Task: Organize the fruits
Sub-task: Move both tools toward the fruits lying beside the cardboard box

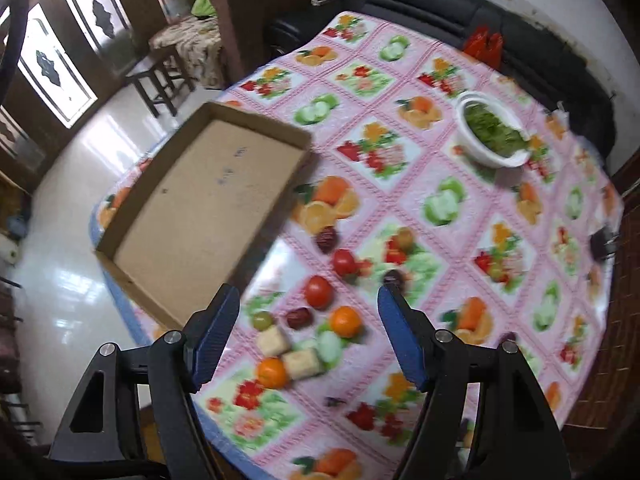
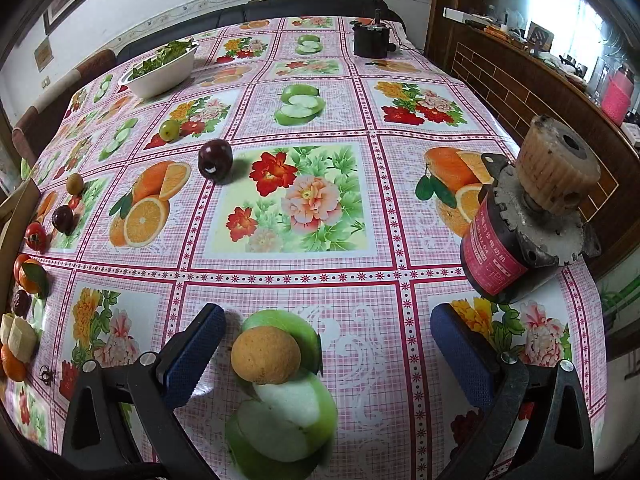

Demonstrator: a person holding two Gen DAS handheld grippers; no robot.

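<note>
An empty cardboard tray [image 1: 208,200] lies at the table's left edge. My left gripper [image 1: 308,298] hangs open above a cluster of fruit: a tomato [image 1: 319,291], two oranges [image 1: 346,321], dark plums [image 1: 299,317] and pale cut pieces [image 1: 273,340]. Nothing is held in it. In the right wrist view my right gripper [image 2: 327,314] is open. A yellow-orange fruit [image 2: 266,354] lies on the cloth between its fingers, nearer the left one. A dark plum [image 2: 216,160] and a small green fruit [image 2: 169,130] lie further out. The cluster shows at the far left, with an orange [image 2: 29,274].
A white bowl of greens [image 2: 164,68] stands at the far side of the table. An old electric motor [image 2: 528,220] sits near the right edge, and another dark motor [image 2: 370,40] at the back. The tablecloth [image 2: 400,260] is printed with fruit pictures. A dark sofa [image 1: 440,12] borders the table.
</note>
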